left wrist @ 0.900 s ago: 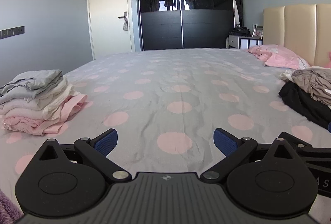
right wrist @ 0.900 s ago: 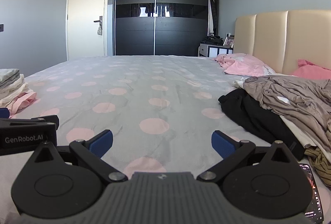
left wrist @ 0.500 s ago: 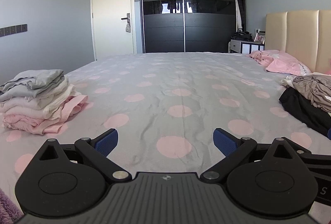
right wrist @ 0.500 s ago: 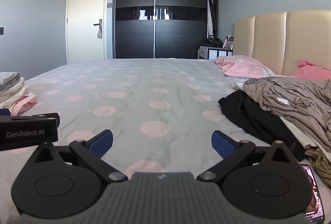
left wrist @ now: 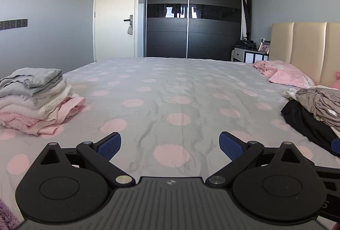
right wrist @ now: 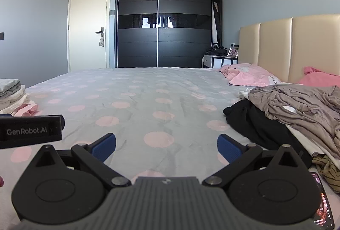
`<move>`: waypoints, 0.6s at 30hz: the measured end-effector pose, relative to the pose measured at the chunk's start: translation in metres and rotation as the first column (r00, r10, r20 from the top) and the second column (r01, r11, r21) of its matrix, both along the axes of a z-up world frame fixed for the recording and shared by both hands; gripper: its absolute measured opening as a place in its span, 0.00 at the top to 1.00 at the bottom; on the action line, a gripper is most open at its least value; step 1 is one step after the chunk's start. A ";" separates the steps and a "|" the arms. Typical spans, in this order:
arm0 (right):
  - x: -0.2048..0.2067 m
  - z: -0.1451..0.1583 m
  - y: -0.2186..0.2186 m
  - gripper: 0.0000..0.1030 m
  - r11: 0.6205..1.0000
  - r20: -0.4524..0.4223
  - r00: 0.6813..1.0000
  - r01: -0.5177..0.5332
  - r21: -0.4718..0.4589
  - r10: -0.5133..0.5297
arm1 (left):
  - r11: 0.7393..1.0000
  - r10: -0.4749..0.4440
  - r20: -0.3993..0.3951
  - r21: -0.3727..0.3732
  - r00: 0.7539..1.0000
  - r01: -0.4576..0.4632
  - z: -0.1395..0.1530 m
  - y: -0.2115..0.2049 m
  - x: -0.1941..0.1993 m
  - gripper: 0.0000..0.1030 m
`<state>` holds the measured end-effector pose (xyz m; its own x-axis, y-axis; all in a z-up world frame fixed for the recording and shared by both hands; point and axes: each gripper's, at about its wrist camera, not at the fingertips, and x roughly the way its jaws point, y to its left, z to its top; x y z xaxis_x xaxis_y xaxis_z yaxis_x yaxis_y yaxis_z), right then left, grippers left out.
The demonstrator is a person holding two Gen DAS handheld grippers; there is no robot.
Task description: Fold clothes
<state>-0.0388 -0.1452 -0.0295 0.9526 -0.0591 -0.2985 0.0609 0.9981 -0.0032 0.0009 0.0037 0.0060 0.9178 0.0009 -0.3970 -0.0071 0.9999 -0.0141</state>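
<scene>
Between garments: left gripper [left wrist: 170,145] and right gripper [right wrist: 166,145] both spread wide, empty, over the bed [left wrist: 176,89]. Folded stack [left wrist: 34,98] far left; unfolded pile [right wrist: 297,111] right. Next, probably, reach right and pick one.

Unfolded clothes [right wrist: 297,111] on bed [right wrist: 148,92]
</scene>
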 end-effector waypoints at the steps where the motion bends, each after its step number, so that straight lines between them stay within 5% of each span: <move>1: -0.001 0.000 0.000 0.01 1.000 0.000 1.000 -0.001 0.002 0.001 | 1.000 0.000 -0.001 -0.003 1.000 0.000 0.000 0.000 0.000 0.02; 18: -0.002 0.001 -0.003 0.01 1.000 -0.018 1.000 -0.002 0.026 0.002 | 0.999 -0.006 -0.002 0.039 1.000 0.006 -0.001 -0.002 0.000 0.02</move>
